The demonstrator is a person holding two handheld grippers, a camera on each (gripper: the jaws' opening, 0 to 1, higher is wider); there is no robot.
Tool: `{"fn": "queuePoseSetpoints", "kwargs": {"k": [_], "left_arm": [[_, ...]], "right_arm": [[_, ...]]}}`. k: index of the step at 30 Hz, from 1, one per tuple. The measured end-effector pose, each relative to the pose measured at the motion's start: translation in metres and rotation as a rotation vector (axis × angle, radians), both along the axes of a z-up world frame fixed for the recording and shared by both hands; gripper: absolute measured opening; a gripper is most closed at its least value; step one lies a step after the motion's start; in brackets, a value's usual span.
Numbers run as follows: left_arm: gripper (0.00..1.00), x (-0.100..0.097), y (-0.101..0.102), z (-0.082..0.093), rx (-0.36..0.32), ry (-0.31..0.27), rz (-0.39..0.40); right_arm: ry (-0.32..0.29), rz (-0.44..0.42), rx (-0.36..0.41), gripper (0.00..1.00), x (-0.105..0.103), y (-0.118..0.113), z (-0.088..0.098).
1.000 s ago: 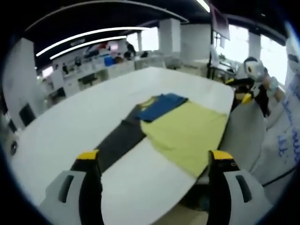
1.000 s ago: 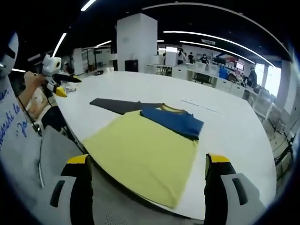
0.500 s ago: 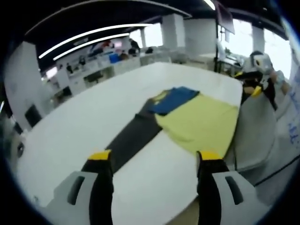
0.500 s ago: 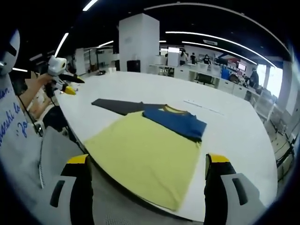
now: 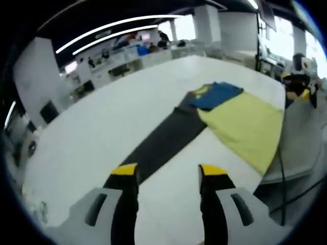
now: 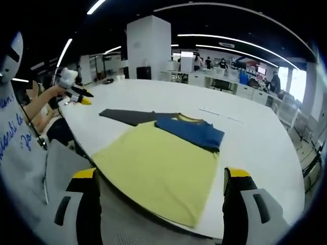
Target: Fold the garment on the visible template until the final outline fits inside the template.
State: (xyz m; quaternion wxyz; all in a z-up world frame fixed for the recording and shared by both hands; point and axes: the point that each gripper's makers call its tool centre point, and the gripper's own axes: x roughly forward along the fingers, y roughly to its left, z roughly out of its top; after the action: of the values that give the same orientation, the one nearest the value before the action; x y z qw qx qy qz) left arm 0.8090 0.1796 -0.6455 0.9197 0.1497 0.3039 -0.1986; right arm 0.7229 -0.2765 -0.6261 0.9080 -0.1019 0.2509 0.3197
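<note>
The yellow-and-blue garment (image 6: 163, 163) lies flat on the white table (image 6: 245, 138), its hem over the near edge and a dark grey strip (image 5: 163, 138) touching its collar end. I judge folding not yet begun. My left gripper (image 5: 167, 173) hovers empty beyond the strip's far end, jaws apart; my right gripper (image 6: 159, 178) hangs empty by the hem, jaws wide. Next I need a grip on an edge; nothing on the table blocks me.

An open-plan office: rows of desks (image 6: 225, 81) with people, white columns (image 6: 148, 48) and ceiling strip lights (image 5: 117, 25).
</note>
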Motion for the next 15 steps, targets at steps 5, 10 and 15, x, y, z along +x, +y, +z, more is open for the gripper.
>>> {"fn": "queuePoseSetpoints", "kwargs": {"k": [5, 10, 15], "left_arm": [[0.28, 0.009, 0.019, -0.015, 0.081, 0.019, 0.047], [0.23, 0.014, 0.025, -0.022, 0.046, 0.016, 0.076], [0.20, 0.020, 0.035, -0.030, 0.030, 0.031, 0.106]], "right_arm": [[0.000, -0.003, 0.009, 1.00, 0.000, 0.000, 0.000], [0.003, -0.011, 0.008, 1.00, 0.000, -0.003, -0.001], [0.013, -0.002, 0.009, 1.00, -0.002, -0.001, -0.004]]}}
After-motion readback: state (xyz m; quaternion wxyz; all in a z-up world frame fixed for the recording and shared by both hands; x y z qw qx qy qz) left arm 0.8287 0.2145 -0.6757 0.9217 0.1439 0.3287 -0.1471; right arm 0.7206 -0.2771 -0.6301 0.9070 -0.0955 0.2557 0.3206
